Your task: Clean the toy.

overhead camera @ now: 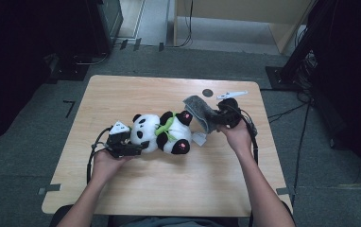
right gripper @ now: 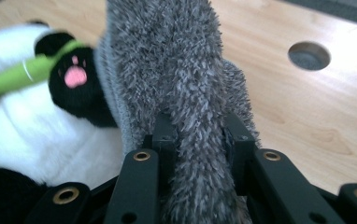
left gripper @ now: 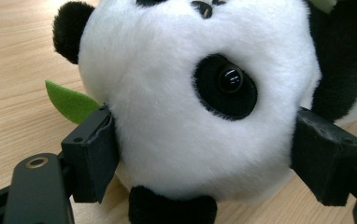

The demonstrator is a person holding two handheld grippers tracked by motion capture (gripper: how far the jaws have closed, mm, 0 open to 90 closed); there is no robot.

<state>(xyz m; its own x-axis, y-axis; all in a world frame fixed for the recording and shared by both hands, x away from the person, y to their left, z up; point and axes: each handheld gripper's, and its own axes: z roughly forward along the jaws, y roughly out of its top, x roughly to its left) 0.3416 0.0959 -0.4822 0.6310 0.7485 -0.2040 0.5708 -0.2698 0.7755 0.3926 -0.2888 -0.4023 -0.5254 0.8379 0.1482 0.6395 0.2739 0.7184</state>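
Clamping panda head point(left gripper: 186, 93), left claw point(left gripper: 204, 158); right claw point(right gripper: 200, 140) pinching grey cloth point(right gripper: 176, 70).

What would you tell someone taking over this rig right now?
Left gripper: shut on the panda plush, jaws clamped either side of its white head, pinning it on the table.
Right gripper: shut on the grey fuzzy cloth, held by the panda's feet.
Done: both things gripped.
Left: the cloth is not yet on the panda; probably bring it over the toy.
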